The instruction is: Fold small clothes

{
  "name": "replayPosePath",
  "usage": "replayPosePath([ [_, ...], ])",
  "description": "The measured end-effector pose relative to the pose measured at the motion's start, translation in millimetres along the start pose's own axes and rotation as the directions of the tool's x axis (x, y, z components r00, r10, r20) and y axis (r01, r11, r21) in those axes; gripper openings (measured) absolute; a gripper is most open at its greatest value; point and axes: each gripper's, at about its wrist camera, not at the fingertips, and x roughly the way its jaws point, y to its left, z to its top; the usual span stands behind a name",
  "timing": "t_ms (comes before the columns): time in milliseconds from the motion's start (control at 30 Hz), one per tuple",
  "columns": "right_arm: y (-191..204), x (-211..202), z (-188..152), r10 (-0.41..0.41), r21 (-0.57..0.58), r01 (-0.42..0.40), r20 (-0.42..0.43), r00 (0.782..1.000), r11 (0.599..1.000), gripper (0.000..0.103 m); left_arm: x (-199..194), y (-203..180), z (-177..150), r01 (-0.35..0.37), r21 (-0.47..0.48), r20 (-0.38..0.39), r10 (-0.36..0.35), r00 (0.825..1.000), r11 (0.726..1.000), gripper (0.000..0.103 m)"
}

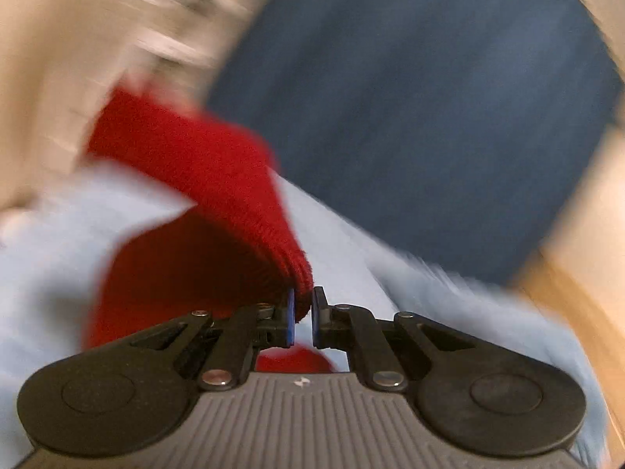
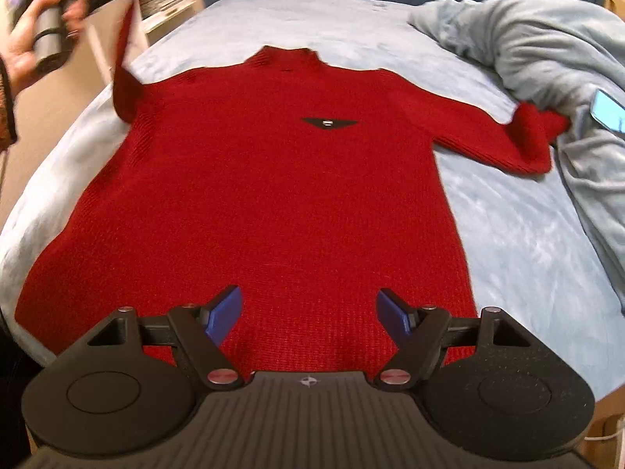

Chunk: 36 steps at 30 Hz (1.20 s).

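A light blue bed cover (image 2: 508,234) fills most of the right wrist view, with a rumpled grey-blue blanket (image 2: 547,39) heaped at 2 o'clock and touching the red sweater's cuff there. The red sweater (image 2: 273,195) lies flat and face up in the middle of the cover, collar toward 12 o'clock, a small black chest patch (image 2: 329,122) near its centre. One sleeve stretches out to 3 o'clock; the other sleeve (image 2: 123,66) rises off the bed at 10 o'clock toward the left gripper (image 1: 302,310), whose blue pads are clamped on the ribbed cuff (image 1: 300,273). The left wrist view is heavily blurred. The right gripper (image 2: 308,312) hovers at 6 o'clock over the sweater's hem, its fingers spread wide with nothing between them. A phone-like object (image 2: 607,111) rests on the blanket at 3 o'clock.
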Motion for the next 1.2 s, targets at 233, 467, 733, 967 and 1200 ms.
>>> replayPosePath([
  [233, -17, 0, -2, -0.001, 0.024, 0.001, 0.008, 1.000, 1.000, 0.077, 46, -11, -136, -0.001, 0.182, -0.430, 0.081, 0.899, 0.983, 0.082],
  [467, -40, 34, 31, 0.009, 0.071, -0.013, 0.059, 0.998, 0.997, 0.077, 6, 95, -73, -0.268, 0.101, -0.259, 0.285, 0.923, 0.958, 0.093],
  [733, -121, 136, 162, -0.058, 0.338, -0.023, 0.228, 0.972, 0.941, 0.078, 87, 109, -31, -0.271, 0.152, -0.351, 0.308, 0.884, 0.951, 0.093],
  [967, -152, 243, 196, -0.046, 0.366, 0.029, 0.039, 0.998, 0.930, 0.045, 144, 109, -49, -0.276, 0.244, -0.354, 0.350, 0.867, 0.930, 0.032],
  [1200, -123, 187, 198, 0.053, 0.141, -0.103, 0.321, 0.946, 0.985, 0.016, 112, 134, -34, -0.200, 0.151, -0.289, 0.237, 0.928, 0.968, 0.016],
])
